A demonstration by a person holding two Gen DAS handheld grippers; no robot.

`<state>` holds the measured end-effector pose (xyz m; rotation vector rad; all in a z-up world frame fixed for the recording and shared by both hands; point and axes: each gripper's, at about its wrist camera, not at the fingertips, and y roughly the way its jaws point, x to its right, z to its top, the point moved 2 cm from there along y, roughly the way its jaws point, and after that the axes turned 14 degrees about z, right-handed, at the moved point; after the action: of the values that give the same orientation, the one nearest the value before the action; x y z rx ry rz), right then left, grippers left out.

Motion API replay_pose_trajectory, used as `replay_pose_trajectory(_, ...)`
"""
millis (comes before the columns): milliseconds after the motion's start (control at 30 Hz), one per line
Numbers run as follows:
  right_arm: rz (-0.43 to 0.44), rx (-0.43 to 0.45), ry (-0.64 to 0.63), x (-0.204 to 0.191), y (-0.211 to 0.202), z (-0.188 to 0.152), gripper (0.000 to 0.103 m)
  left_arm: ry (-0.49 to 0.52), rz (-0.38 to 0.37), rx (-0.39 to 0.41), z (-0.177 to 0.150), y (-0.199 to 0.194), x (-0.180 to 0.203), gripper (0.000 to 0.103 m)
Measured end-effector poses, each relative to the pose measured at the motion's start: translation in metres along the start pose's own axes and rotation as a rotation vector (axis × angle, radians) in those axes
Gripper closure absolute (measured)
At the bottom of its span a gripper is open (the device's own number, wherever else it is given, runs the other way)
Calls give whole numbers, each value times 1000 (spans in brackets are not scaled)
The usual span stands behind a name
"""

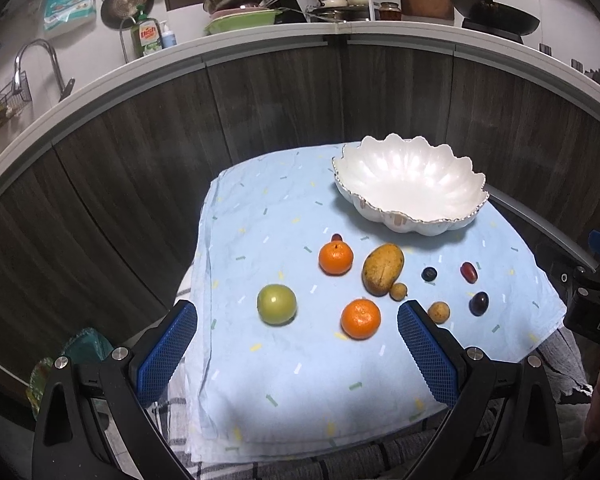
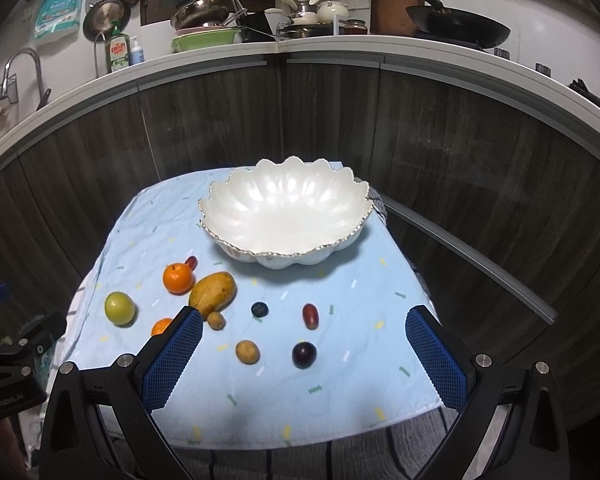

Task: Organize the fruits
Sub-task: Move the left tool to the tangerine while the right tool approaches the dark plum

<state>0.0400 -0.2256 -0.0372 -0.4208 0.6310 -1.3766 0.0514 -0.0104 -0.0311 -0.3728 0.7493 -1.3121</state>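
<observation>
A white scalloped bowl [image 1: 410, 188] [image 2: 286, 216] stands empty at the far side of a light blue cloth [image 1: 300, 360] [image 2: 340, 380]. In front of it lie a green apple [image 1: 277, 304] [image 2: 119, 308], two oranges [image 1: 335, 257] [image 1: 360, 318] [image 2: 177, 278], a yellow mango [image 1: 382, 269] [image 2: 213, 294], two tan longans [image 1: 438, 312] [image 2: 247, 351], a blueberry [image 1: 429, 274] [image 2: 259, 309], a red grape [image 1: 469, 272] [image 2: 310, 315] and a dark plum [image 1: 479, 303] [image 2: 304, 354]. My left gripper [image 1: 298, 316] hovers open near the apple and nearer orange. My right gripper [image 2: 302, 320] hovers open near the small fruits.
The cloth covers a small raised surface over a checked fabric [image 1: 260, 468]. Dark wood cabinet fronts [image 1: 280, 100] rise behind. The counter above carries pans, a wok [image 2: 456, 24], dish soap [image 1: 148, 36] and a sink tap [image 1: 40, 64]. The right gripper's body [image 1: 592, 308] shows at the left view's right edge.
</observation>
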Motion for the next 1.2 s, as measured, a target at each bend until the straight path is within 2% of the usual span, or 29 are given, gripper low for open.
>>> replay_pose_trajectory(300,5,-19,7,6,21,5,0,54,-10,2,10,20,16,1)
replay_pose_trajectory(700,-16,-56,35,25,51,5,0,110,-79,-23,18,48,50,1)
replay_pose_trajectory(1067,-45,-87,6,31,79,-9,1,152,-99,-48,4,83,72,3)
replay_pose_trajectory(1200,-44,-111,-4,30,88,-16,5,161,-93,-55,-3,93,75,6)
